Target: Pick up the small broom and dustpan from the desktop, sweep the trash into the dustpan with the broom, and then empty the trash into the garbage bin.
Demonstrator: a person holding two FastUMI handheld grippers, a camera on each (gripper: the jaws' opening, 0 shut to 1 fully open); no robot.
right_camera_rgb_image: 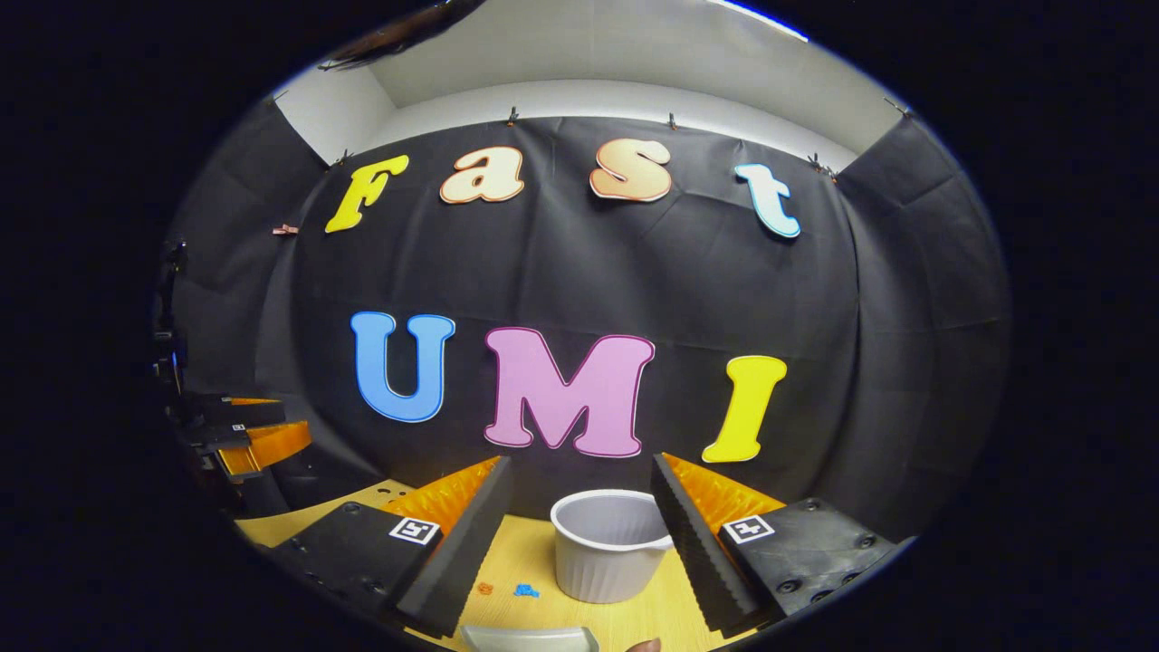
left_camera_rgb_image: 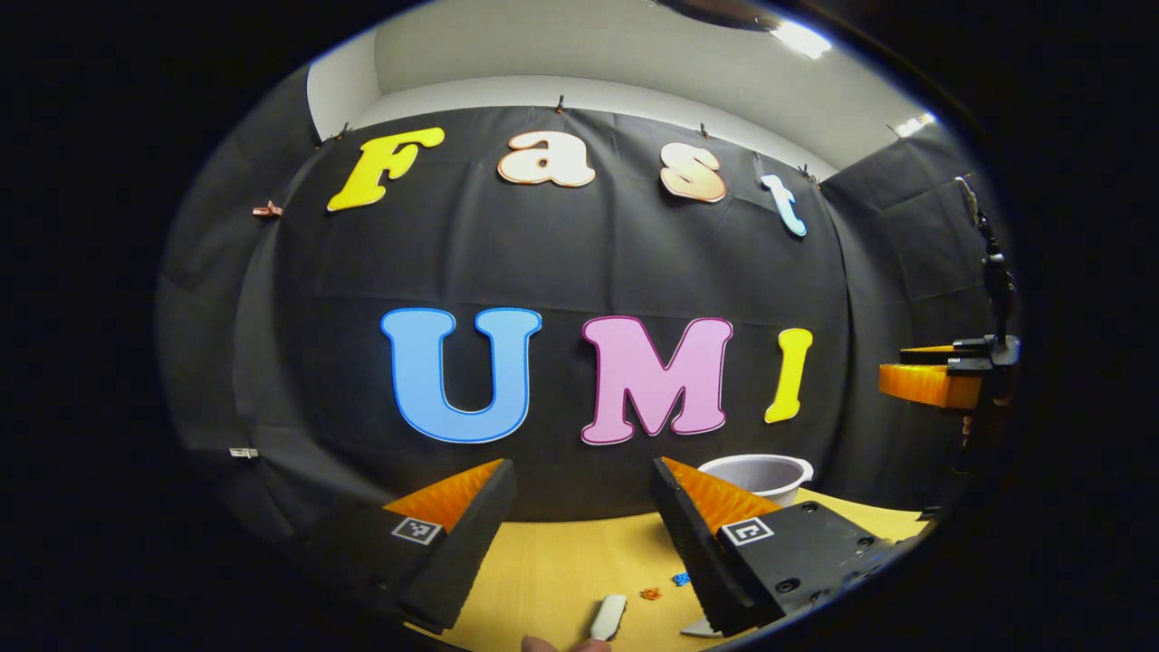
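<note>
Yellow wooden desktop [left_camera_rgb_image: 561, 561] under both grippers, jaws apart, empty. Left gripper [left_camera_rgb_image: 579, 516]: white broom handle [left_camera_rgb_image: 608, 616], cut off below, points ahead between jaws. Right gripper [right_camera_rgb_image: 579, 516]: white ribbed plastic bin [right_camera_rgb_image: 608, 543] between jaws; grey dustpan edge [right_camera_rgb_image: 530, 638], cropped, lying crosswise.

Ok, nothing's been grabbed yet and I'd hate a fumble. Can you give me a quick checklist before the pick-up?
1. Left gripper open, nothing between fingers: ok.
2. Right gripper open, nothing held: ok.
3. White handle on desktop within the left gripper's span: ok.
4. Whether that handle is the broom's: cannot tell.
5. Trash bits lying loose on desktop: ok.
6. Garbage bin upright, empty-looking: ok.
</note>
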